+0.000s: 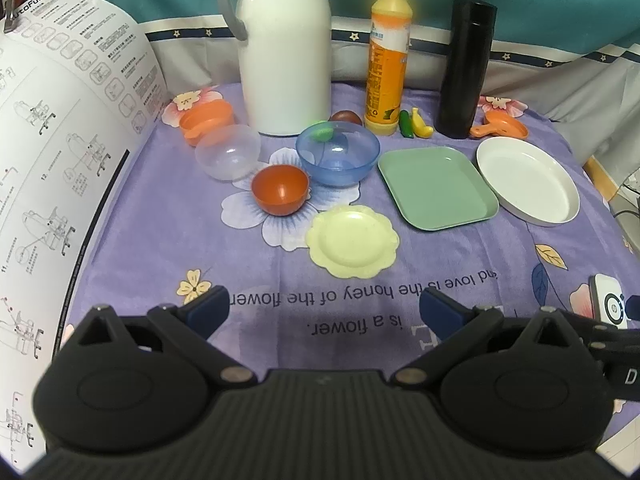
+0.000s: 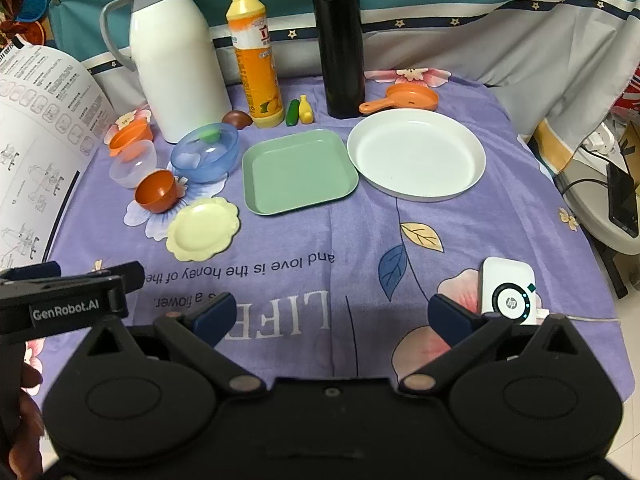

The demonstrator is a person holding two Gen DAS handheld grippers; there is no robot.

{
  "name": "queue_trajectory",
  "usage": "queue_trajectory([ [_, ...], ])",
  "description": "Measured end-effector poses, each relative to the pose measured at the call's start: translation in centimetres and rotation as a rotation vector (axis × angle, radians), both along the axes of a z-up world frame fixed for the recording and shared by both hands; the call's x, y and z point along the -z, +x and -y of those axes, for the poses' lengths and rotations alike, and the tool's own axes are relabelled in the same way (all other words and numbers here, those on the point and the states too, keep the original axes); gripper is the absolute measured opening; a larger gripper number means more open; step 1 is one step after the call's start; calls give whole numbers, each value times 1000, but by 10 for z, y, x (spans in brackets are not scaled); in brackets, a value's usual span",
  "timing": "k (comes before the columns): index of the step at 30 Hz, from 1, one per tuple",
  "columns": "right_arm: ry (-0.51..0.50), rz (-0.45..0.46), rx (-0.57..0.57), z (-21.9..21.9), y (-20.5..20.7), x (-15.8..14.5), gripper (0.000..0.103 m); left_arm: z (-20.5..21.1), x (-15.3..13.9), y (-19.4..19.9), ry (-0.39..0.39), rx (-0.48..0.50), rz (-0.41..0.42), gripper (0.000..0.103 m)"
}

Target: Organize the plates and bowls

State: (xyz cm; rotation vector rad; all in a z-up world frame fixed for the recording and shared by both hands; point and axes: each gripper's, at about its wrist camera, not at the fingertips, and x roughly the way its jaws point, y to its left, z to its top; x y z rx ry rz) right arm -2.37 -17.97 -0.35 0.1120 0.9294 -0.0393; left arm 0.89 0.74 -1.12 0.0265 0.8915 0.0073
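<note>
On the purple cloth lie a white round plate (image 1: 527, 179) (image 2: 416, 155), a green square plate (image 1: 437, 186) (image 2: 298, 171) and a small pale yellow scalloped plate (image 1: 352, 241) (image 2: 203, 228). Left of them stand a blue clear bowl (image 1: 338, 154) (image 2: 205, 153) with a green piece inside, a red-brown bowl (image 1: 280, 189) (image 2: 157, 191), a clear bowl (image 1: 228, 152) (image 2: 132, 164) and an orange cup (image 1: 206, 121) (image 2: 131, 136). My left gripper (image 1: 324, 310) is open, near the front edge, short of the yellow plate. My right gripper (image 2: 331, 314) is open and holds nothing.
At the back stand a white jug (image 1: 285, 46) (image 2: 176, 60), a yellow bottle (image 1: 389, 60) (image 2: 256, 56) and a black flask (image 1: 466, 68) (image 2: 340, 44). An orange toy pan (image 1: 502, 125) (image 2: 402, 98) lies behind the white plate. A printed sheet (image 1: 60, 160) rises at left. A white device (image 2: 508, 296) sits front right.
</note>
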Motion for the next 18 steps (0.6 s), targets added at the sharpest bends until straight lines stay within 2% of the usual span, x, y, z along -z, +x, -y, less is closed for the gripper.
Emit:
queue_trajectory([
  [12, 4, -12, 0, -1, 7, 5, 103, 2, 8, 4, -1, -3, -6, 103],
  [18, 31, -14, -12, 6, 15, 11, 103, 17, 12, 20, 24, 43, 7, 103],
])
